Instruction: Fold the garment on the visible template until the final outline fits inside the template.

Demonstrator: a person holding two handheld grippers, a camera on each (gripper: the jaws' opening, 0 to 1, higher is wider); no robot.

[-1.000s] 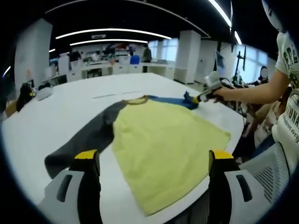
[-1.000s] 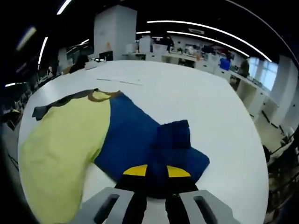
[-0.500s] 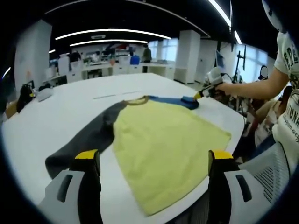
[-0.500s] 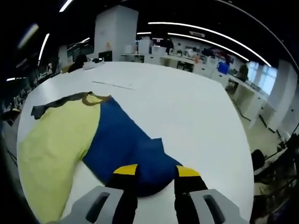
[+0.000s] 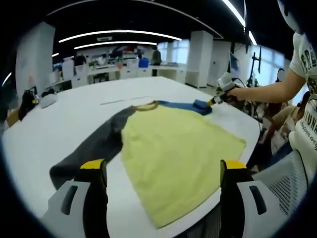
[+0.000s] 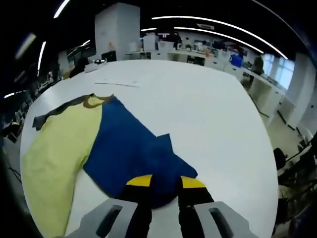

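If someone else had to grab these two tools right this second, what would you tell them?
Left hand-held gripper: open, hovering over the near hem of the shirt, holding nothing.
Right hand-held gripper: jaws close around the end of the blue sleeve; whether it is gripped, I cannot tell.
The shirt lies flat on the white table, grey sleeve spread out.
Done: part of the blue sleeve lies doubled over.
Left: fold both sleeves and the body. I see no clear template outline.

Ceiling light strips [image 5: 119, 35] brighten a white table [image 5: 59, 124], with daylight from windows [image 5: 181, 52] at upper right. Fisheye distortion bends the edges; the right gripper view is slightly soft.
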